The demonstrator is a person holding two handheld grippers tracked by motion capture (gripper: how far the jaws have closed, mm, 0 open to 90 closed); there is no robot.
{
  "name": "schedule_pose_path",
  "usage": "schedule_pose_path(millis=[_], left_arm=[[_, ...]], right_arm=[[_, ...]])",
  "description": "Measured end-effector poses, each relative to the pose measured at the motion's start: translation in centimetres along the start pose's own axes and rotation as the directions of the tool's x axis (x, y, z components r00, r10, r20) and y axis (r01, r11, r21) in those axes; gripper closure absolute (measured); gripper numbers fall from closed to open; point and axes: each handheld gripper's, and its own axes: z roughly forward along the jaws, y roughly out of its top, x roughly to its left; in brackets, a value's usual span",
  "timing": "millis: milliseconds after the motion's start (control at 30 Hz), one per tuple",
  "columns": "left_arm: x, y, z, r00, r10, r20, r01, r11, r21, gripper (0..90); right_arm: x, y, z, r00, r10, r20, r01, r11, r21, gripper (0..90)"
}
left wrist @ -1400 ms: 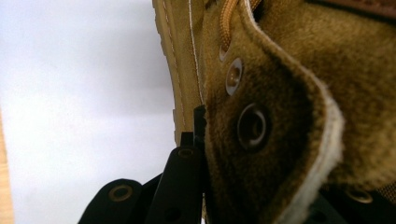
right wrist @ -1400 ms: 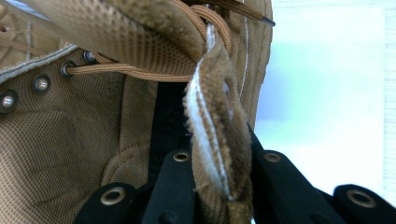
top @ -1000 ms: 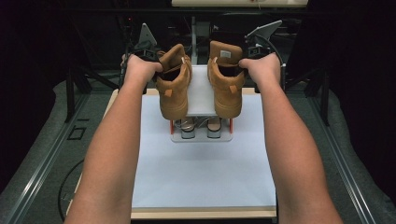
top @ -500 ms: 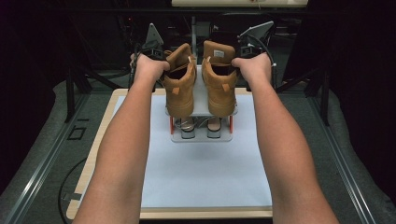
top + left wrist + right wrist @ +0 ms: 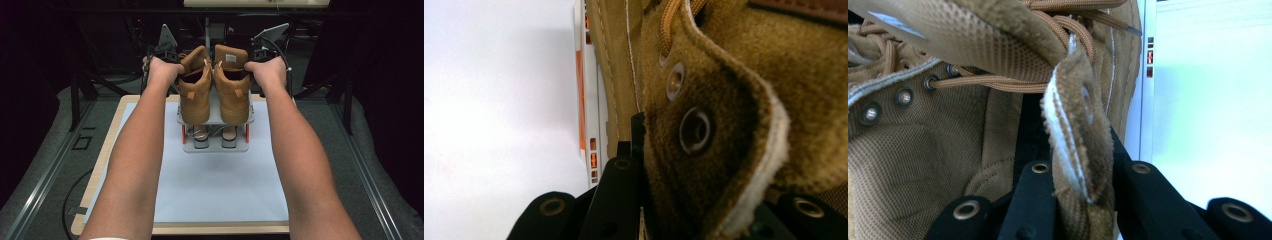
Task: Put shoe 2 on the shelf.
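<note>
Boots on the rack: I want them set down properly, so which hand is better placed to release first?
Probably neither: left hand-held gripper pinches the left boot, right hand-held gripper the right boot, both over the rack.

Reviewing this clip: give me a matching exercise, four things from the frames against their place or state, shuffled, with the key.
Things:
1. left boot
2. right boot
3. rack
4. white sheet

Places or states:
A. lies flat on the wooden board
B. upper edge pinched by the left gripper
C. stands on the sheet, small shoes on its lower shelf
D. upper edge pinched by the right gripper

Pairs: 1-B, 2-D, 3-C, 4-A
</note>
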Motion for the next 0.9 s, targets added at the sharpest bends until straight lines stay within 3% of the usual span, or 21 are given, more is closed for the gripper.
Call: schedule_pose_path(millis=[367, 500, 600, 667, 900], left_arm=[[-0.83, 0.06, 0.24, 0.9999, -0.005, 0.013, 0.005, 0.9999, -0.012, 85.2], [-0.50, 0.07, 0.43, 0.9997, -0.017, 0.019, 0.017, 0.9998, -0.014, 85.1], [-0.11, 0.09, 0.42, 0.9995, -0.020, 0.026, 0.021, 0.9996, -0.017, 84.6], [-0.19, 0.06, 0.44, 0.9996, -0.015, 0.024, 0.016, 0.9997, -0.021, 83.8], [-0.26, 0.11, 0.33, 0.9998, 0.005, 0.020, -0.005, 0.9999, -0.014, 81.9]], right_arm=[[-0.53, 0.27, 0.10, 0.9999, 0.011, 0.010, -0.011, 1.000, -0.010, 81.7], [-0.91, 0.19, 0.15, 0.9999, 0.016, 0.001, -0.016, 1.000, -0.019, 81.0], [-0.79, 0.08, 0.22, 0.9999, 0.000, -0.011, 0.000, 1.000, -0.014, 79.5], [-0.65, 0.06, 0.16, 0.9996, -0.025, 0.009, 0.025, 1.000, -0.011, 78.6], [-0.48, 0.21, 0.08, 0.9988, -0.048, 0.012, 0.048, 0.999, 0.003, 75.9]])
